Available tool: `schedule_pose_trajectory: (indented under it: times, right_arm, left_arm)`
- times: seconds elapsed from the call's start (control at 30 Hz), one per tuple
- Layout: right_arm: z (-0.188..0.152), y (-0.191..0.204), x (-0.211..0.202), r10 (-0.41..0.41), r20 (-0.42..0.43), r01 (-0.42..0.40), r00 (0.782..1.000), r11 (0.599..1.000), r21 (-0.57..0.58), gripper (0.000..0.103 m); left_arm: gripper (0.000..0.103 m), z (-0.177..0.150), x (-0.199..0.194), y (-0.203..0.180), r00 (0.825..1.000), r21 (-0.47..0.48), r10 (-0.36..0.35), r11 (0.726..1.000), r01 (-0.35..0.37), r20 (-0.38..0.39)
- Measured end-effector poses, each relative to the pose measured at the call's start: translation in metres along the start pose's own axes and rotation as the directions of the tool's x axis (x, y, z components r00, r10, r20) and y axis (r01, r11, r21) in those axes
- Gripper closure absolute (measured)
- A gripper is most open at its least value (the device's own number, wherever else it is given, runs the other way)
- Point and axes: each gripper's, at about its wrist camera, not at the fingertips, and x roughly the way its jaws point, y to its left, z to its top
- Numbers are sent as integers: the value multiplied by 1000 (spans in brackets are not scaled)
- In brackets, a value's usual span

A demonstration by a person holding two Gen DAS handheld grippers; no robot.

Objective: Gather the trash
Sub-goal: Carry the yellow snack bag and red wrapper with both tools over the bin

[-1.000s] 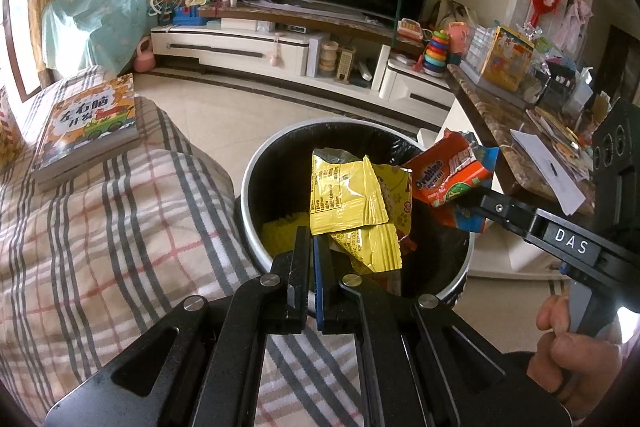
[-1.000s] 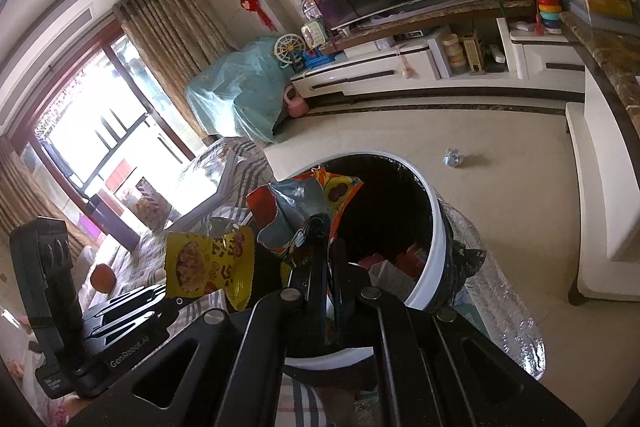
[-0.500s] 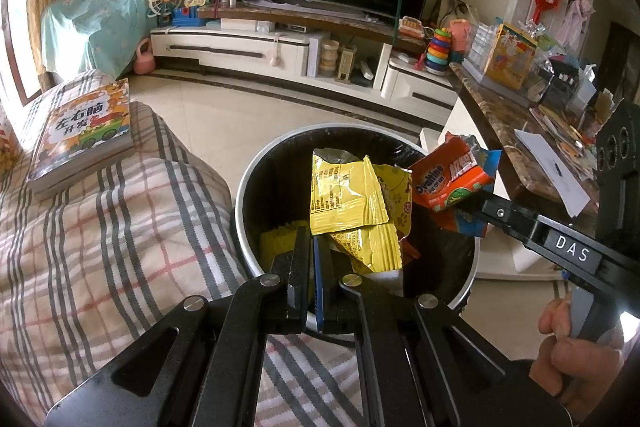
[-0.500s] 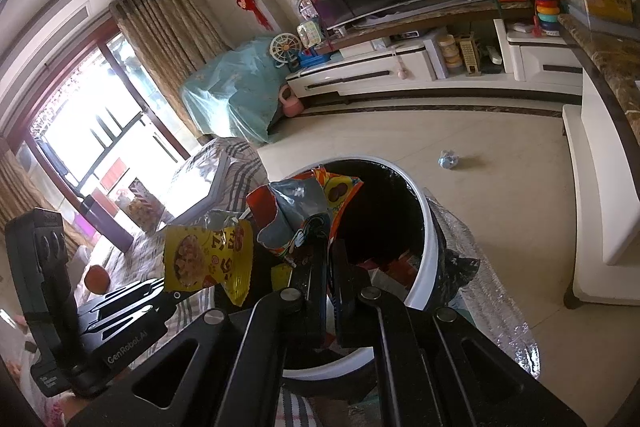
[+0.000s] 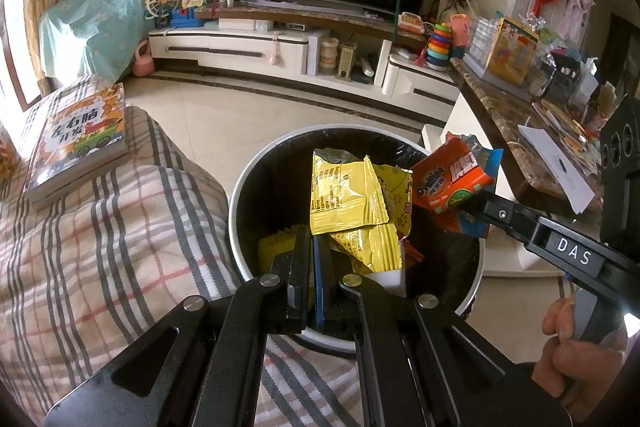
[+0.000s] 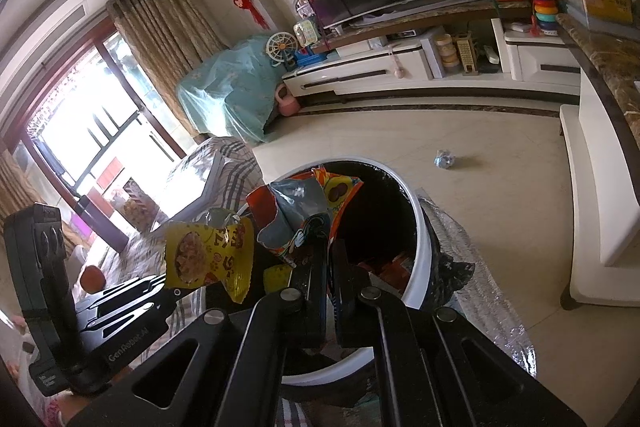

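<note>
Crinkled yellow foil packet [image 5: 349, 199] pinched in left tool [image 5: 314, 267] | glossy orange wrapper [image 5: 452, 183] clamped in right tool [image 6: 329, 259] | round bin [image 5: 256, 187] below

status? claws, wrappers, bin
Left claw shut on yellow wrapper. Right claw shut on orange wrapper. Both wrappers over the open trash bin; nothing blocking the drop.
</note>
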Motion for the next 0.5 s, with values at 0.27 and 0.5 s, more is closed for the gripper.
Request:
schedule_pose_trajectory:
  times: [0.27, 0.5]
  right_arm:
    - [0, -1, 2, -15, -2, 15, 1000, 1000, -2, 101]
    - [2, 1, 2, -23, -2, 23, 1000, 1000, -4, 101]
  left_arm:
    - [102, 0, 5, -3, 1000, 6, 7, 1000, -7, -10]
    - [102, 1, 7, -3, 1000, 4, 12, 1000, -12, -14]
